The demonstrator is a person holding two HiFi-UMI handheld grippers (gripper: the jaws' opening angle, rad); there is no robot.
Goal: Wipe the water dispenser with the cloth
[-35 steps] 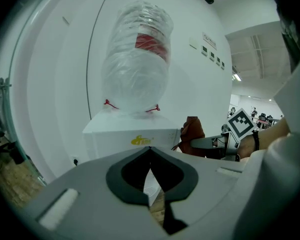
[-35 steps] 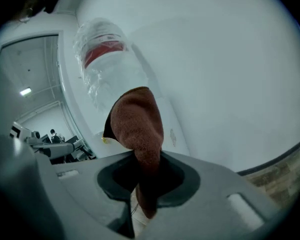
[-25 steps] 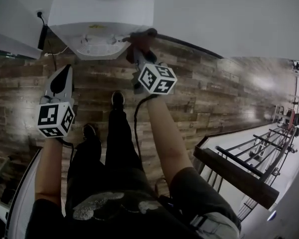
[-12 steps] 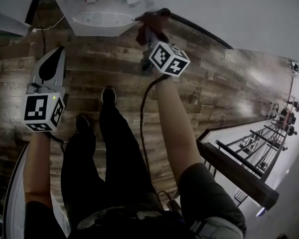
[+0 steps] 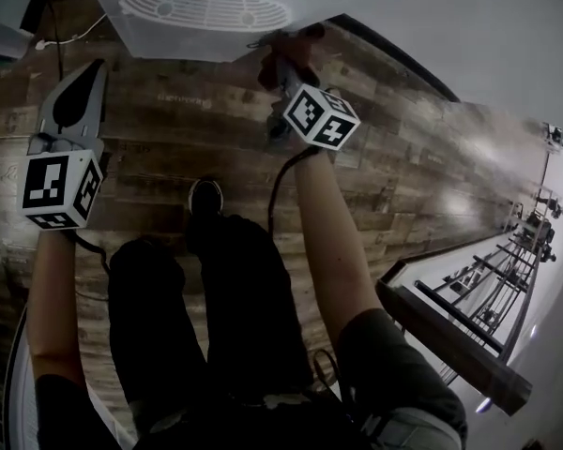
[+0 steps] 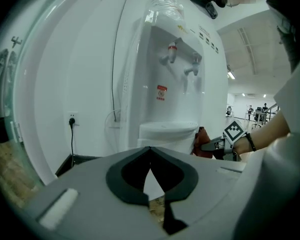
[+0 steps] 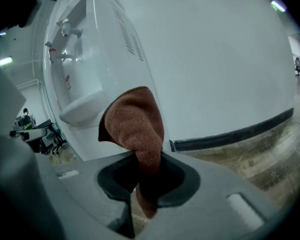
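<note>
Right gripper view shows the right gripper (image 7: 146,156) pinching the cloth (image 7: 135,119) mid-frame beside the water dispenser (image 7: 85,59) at upper left, while the left gripper (image 6: 150,149) has its fingers closed on nothing, so wiping seems under way with much left.

No legible text found. Red-and-white sticker (image 6: 161,92) on front of water dispenser (image 6: 176,115), below the taps: print too small to read. Row of small dark marks (image 6: 206,34) on dispenser's top panel: unreadable. Left marker cube (image 5: 58,188) and right marker cube (image 5: 321,117): black-and-white square patterns only, no letters or digits.
</note>
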